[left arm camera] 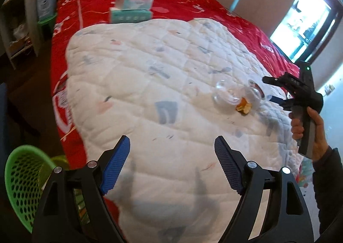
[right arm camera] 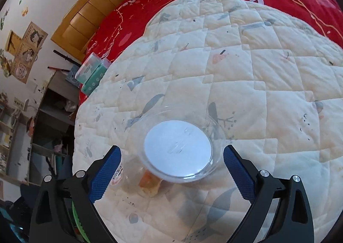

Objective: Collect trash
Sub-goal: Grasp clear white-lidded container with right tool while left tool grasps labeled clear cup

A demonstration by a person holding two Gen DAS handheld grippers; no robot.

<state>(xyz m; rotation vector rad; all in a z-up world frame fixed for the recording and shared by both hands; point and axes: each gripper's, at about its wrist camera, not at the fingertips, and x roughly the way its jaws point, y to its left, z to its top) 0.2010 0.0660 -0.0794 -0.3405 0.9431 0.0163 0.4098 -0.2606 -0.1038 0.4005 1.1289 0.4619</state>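
While the right gripper (right arm camera: 171,170) stands wide open, a clear plastic cup (right arm camera: 182,148) lies between its fingers on the white quilt (right arm camera: 257,84), untouched. The left gripper (left arm camera: 171,163) gapes empty, the cup far ahead to its right, a green basket (left arm camera: 21,180) beside its left finger.

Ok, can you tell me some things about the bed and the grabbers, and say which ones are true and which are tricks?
1. The right gripper is squeezing the clear plastic container. False: its jaws stand open on either side, not pressing it.
2. The left gripper holds nothing. True.
3. A green basket sits beside the bed. True.
4. The tissue packs lie on the white quilt. False: they rest on the red blanket beyond it.
5. An orange-brown scrap lies by the container. True.
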